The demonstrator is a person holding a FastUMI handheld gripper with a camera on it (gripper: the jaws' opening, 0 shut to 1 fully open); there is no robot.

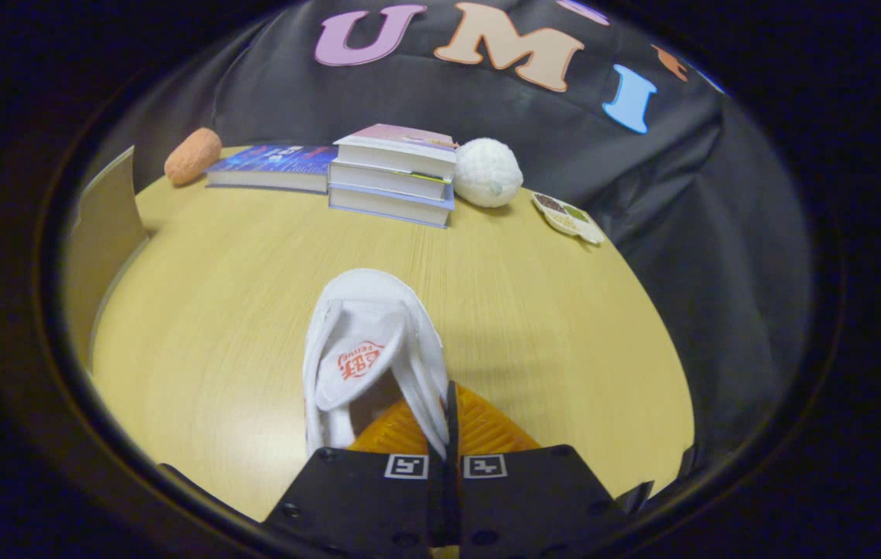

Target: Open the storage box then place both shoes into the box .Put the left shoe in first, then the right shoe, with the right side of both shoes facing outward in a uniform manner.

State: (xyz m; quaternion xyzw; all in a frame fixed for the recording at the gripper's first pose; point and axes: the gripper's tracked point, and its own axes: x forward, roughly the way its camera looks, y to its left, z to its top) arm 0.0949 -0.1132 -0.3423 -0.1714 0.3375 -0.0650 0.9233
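A white shoe (366, 349) with a red mark on its insole points away from me, its toe toward the books. My gripper (444, 423) is shut on the shoe's right side wall near the heel, the thin white edge pinched between both fingers. The shoe hangs over the wooden table (199, 326); its heel end is hidden behind the left finger. At the far left stands a tan cardboard panel (102, 233), likely a wall or flap of the storage box.
Along the table's back edge lie a flat blue book (273, 167), a stack of books (393, 175), an orange knobbly ball (192, 155), a white knobbly ball (487, 172) and a small snack tray (567, 216).
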